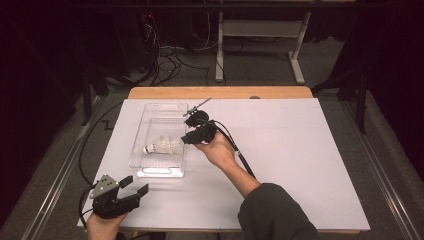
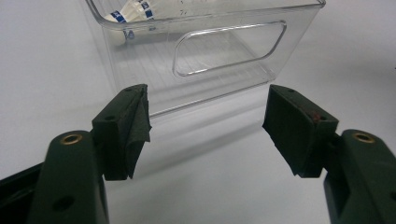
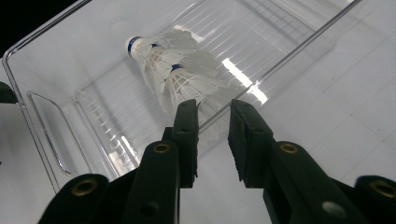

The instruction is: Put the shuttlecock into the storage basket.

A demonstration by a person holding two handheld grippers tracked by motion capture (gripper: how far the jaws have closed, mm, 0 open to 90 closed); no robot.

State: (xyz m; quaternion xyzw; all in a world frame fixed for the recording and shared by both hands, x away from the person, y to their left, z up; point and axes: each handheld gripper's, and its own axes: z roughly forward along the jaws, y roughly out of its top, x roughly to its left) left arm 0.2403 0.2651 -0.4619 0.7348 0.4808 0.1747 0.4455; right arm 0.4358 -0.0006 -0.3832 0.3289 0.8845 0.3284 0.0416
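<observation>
Clear plastic bin cradles two nested shuttlecocks, the right gripper poised at its rim, jaws slightly parted and empty, while the left gripper idles nearby, jaws spread wide

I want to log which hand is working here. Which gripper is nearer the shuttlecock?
Right. The right gripper hangs at the clear bin's right wall beside the shuttlecock; the left gripper sits near the table's front edge.

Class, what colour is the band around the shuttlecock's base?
Blue, on the white shuttlecock; the right gripper view shows it best.
</observation>
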